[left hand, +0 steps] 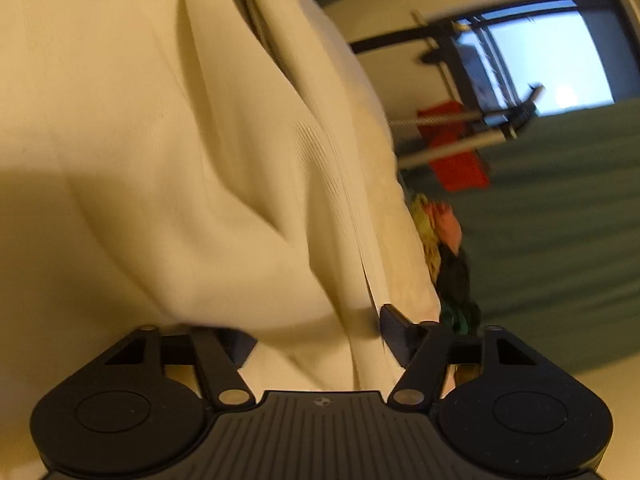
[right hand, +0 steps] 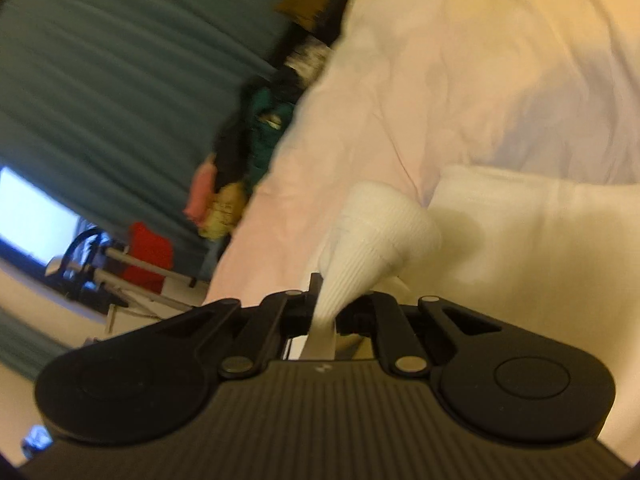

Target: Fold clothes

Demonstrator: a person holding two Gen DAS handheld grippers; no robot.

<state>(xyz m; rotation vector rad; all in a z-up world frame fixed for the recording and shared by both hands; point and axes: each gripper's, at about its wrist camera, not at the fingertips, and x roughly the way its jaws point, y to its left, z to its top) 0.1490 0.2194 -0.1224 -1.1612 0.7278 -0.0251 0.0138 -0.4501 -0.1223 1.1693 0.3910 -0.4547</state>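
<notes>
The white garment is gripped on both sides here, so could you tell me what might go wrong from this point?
1. The right gripper pinches only a narrow ribbed edge of the white garment; a pull could slip it free.
2. The left gripper has bunched cloth between half-open jaws, so it may catch several layers or none, skewing the fold.
3. The pile of coloured clothes lies right beside the garment and could get dragged along.
</notes>
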